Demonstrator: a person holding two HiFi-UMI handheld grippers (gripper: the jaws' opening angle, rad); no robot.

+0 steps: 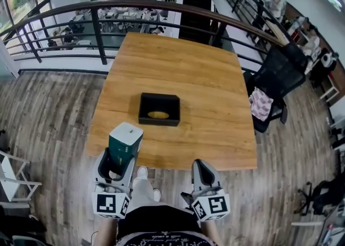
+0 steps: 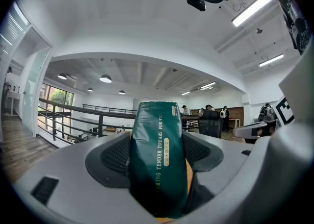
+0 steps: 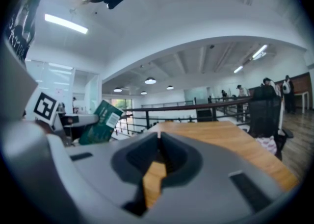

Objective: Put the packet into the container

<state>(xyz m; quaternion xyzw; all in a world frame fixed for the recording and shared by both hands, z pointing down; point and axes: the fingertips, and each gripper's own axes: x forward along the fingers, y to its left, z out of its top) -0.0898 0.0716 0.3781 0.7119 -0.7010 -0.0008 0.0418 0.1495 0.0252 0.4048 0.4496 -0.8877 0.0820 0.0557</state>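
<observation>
Head view, with both gripper views: the carrying stage of the task. The left gripper [image 1: 122, 157] is clamped on the green packet [image 1: 126, 138], its two jaws pressing the packet's broad faces; the packet stands upright and projects from the jaws toward 12 o'clock. The pick-up therefore appears done, while the transfer, lowering and release remain. The black container [image 1: 159, 121] sits open-topped near the middle of the wooden table [image 1: 183, 62], at about 1 o'clock from the left gripper and well apart from it; the packet is held at the table's near edge, not yet over the container. An oval tan patch shows on the container's floor, though at this size it cannot be told whether it is an object or the table seen through an opening. The right gripper [image 1: 201, 165] hangs at 5 o'clock of the container, off the table's near edge, jaws drawn together on nothing
</observation>
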